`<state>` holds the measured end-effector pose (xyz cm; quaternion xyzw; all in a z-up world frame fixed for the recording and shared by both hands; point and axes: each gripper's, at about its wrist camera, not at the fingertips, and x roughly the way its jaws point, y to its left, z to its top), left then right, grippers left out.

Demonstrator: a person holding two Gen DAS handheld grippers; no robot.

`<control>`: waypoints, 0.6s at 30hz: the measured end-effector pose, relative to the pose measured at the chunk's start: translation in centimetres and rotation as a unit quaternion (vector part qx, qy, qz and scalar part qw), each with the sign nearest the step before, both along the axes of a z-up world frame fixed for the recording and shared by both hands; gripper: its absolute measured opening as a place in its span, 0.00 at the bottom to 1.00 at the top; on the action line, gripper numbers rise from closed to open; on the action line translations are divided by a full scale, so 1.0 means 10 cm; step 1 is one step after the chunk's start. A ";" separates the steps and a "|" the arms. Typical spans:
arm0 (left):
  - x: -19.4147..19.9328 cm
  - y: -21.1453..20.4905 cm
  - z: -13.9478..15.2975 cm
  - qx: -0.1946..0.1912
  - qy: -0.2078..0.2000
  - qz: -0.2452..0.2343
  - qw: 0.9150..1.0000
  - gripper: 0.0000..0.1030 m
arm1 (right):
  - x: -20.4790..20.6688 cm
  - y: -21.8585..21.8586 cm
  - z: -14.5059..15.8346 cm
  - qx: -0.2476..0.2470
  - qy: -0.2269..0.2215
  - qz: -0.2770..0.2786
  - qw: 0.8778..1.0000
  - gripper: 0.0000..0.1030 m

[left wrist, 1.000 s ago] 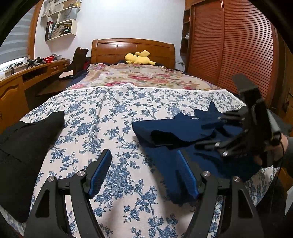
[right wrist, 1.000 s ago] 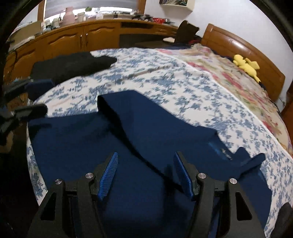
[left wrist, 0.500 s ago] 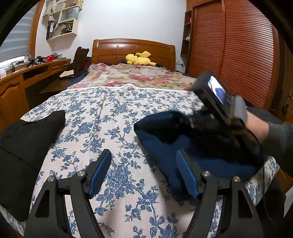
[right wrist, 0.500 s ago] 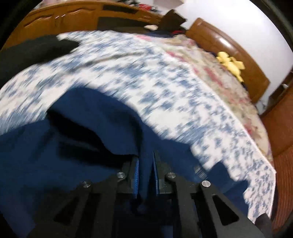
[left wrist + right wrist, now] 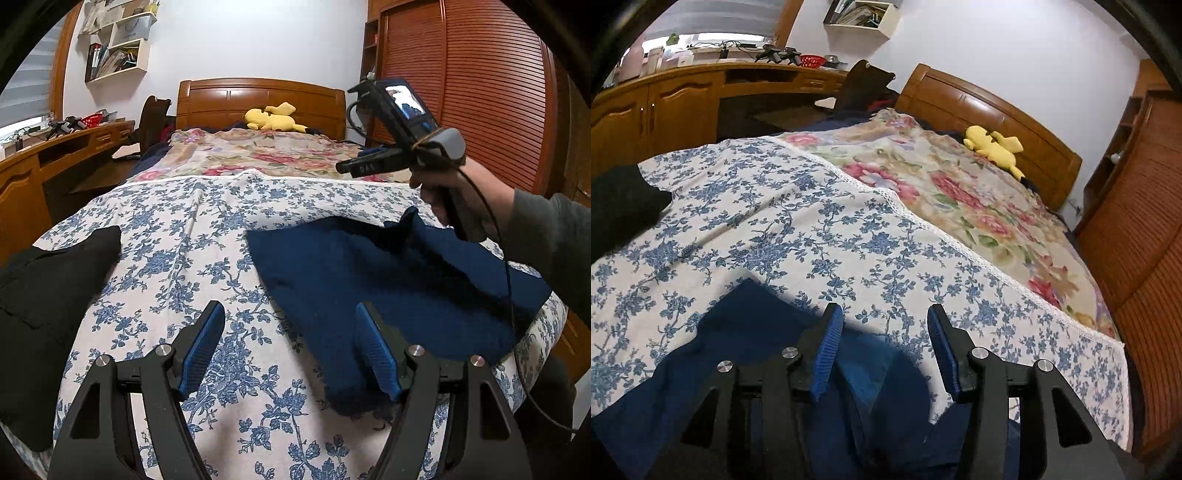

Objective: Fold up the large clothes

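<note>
Our right gripper point(image 5: 882, 347) has its jaws opening, and nothing sits between the blue pads; half a second ago they were pinched nearly shut low over the navy garment point(image 5: 388, 280). So we have let go of the cloth. Our left gripper point(image 5: 291, 347) hangs with jaws wide and empty, unmoved, its right pad over the garment's near edge.

In the left view the raised flap seen a second ago now lies flat, so the garment reads as a tidier slab at 3 o'clock on the blue-flowered sheet point(image 5: 177, 236). We judge one fold done, with more to come. A black garment point(image 5: 48, 291) waits at 9 o'clock; a yellow plush toy point(image 5: 273, 118) lies at 12 by the headboard.
</note>
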<state>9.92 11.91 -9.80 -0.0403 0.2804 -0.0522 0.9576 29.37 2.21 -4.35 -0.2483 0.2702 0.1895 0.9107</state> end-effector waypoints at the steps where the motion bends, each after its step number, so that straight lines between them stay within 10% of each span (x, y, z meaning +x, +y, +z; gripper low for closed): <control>1: 0.00 0.00 0.00 0.000 0.001 -0.001 1.000 0.72 | -0.01 -0.04 0.01 0.004 0.001 0.003 1.000 0.48; 18: 0.10 -0.33 0.04 0.002 -0.005 -0.038 0.999 0.72 | -0.34 -1.42 -0.09 0.016 0.067 0.044 0.997 0.48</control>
